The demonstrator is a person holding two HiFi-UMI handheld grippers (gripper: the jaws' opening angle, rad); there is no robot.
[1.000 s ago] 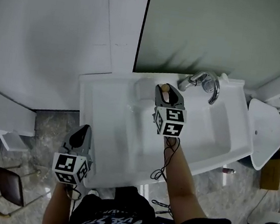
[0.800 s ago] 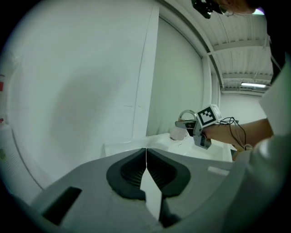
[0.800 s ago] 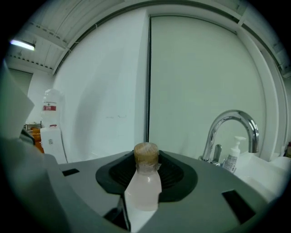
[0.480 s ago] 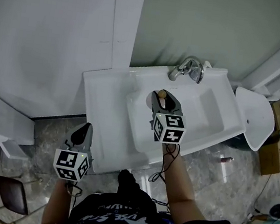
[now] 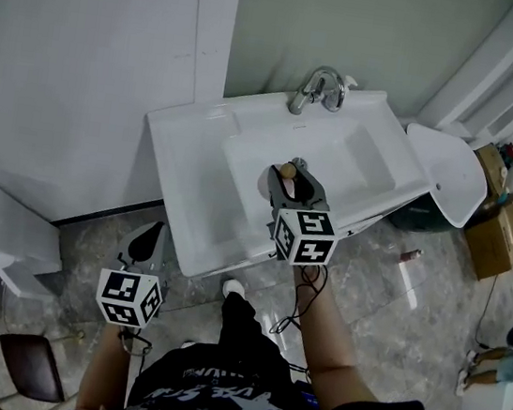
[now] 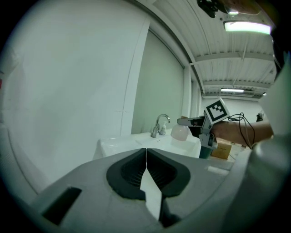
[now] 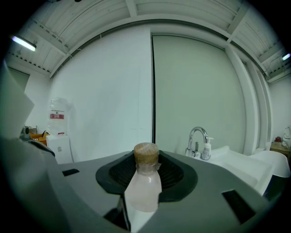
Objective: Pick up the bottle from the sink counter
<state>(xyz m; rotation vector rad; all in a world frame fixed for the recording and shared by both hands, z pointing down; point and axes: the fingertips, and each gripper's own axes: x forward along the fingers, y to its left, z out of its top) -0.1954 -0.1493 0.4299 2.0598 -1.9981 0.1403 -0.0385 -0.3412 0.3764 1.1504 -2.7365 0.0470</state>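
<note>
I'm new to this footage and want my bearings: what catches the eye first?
The pale bottle with a brown cap, clamped in the right tongs and held above the white sink basin, in front of the chrome faucet. Next, the left tongs, shut and empty, hang low off the sink's left front corner.

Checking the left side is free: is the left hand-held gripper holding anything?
No, the left hand-held gripper is shut in its own view, jaws pressed together with nothing between them.

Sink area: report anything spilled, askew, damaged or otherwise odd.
Nothing stands out. The bottle is gripped in the right hand-held gripper above the sink, cap on, no spill visible. The left hand-held gripper is shut and empty.
</note>
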